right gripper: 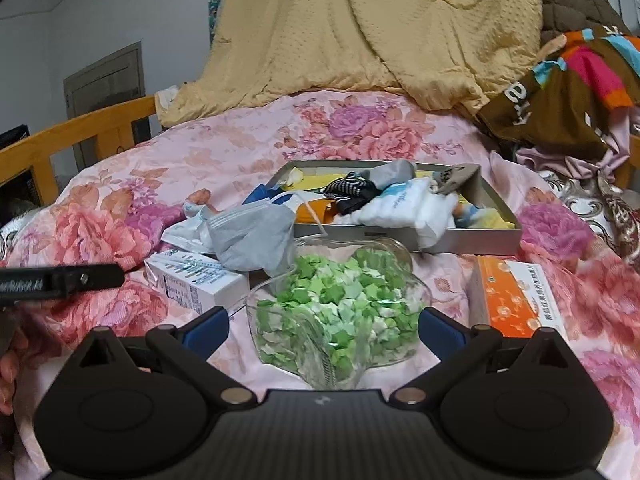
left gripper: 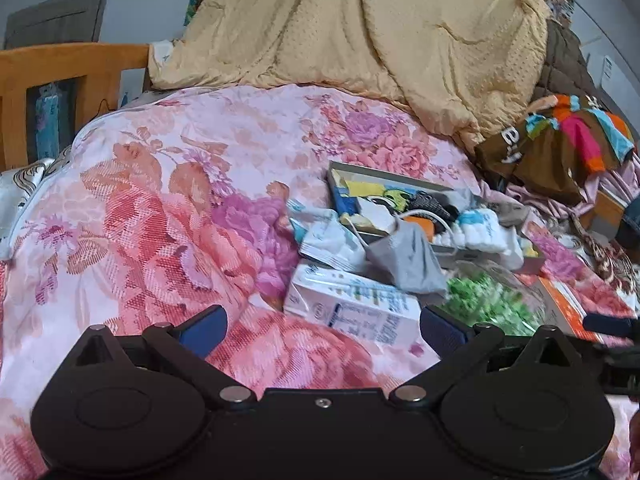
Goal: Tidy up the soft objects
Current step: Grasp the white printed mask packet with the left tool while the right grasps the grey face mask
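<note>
Both my grippers, left [left gripper: 322, 326] and right [right gripper: 323, 326], hang spread and empty; the grey mask [right gripper: 250, 236] droops over the tray [right gripper: 404, 238] rim, easiest to pinch next.
</note>
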